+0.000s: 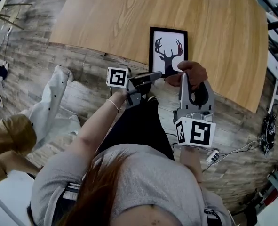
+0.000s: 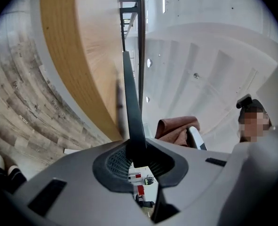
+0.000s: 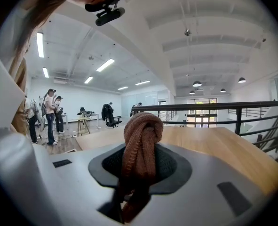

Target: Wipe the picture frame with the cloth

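Gripping picture frame (image 1: 168, 44) and cloth (image 1: 194, 72) at once.
In the left gripper (image 1: 151, 76), pinched tight by its thin black lower-left edge: the frame, deer silhouette showing, at the near edge of the wooden table (image 1: 129, 18). In the right gripper (image 3: 139, 171), clamped and bunched into a knot: the brown cloth, at the frame's lower right corner. Below, grey plank floor (image 1: 26, 55).

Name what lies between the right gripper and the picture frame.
The brown cloth, clamped in the right gripper, bunches at the picture frame's lower right corner; the head view shows it.
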Motion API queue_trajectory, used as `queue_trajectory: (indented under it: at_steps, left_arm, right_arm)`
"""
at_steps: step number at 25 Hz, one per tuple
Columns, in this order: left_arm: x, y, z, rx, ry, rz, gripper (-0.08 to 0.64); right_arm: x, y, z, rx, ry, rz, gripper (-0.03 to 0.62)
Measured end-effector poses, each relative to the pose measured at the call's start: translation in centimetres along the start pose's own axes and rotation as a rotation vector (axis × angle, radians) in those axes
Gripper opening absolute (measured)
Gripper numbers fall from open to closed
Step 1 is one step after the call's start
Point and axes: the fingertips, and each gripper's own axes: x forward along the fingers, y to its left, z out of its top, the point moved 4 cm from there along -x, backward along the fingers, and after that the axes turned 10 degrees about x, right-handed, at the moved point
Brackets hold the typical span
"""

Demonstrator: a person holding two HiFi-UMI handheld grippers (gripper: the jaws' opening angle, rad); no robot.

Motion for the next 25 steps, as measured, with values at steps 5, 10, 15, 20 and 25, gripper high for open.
queue_trajectory:
  at_steps: [5,10,15,20,25]
  left_arm:
    - [-1.0,-1.7,0.6,0.195,0.046,0.015,0.072]
    - [2.1,-6.2,2.8,0.431,0.118,-0.016,0.072]
    - [2.9,-13.2,4.4,0.595,0.115,-0.128,0.072]
    - [5.2,-19.2,6.3,0.689,0.058,-0.224,0.072]
    - [6.2,-23.4,6.8,0.764,0.013,-0.277,0.072]
  right_arm:
    - [-0.4,0.9,1.0,-0.008,-0.034,0.006,0.133]
    - [-1.3,0.1,6.5,-0.021,-0.149,0.016,0.133]
    - [-4.1,3.3,14.0,-0.075,-0.312,0.039,0.133]
    - [-6.8,4.0,21.2,-0.152,-0.490,0.044,0.133]
    - [-8.9,4.1,24.8,-0.209,-0.592,0.015,0.133]
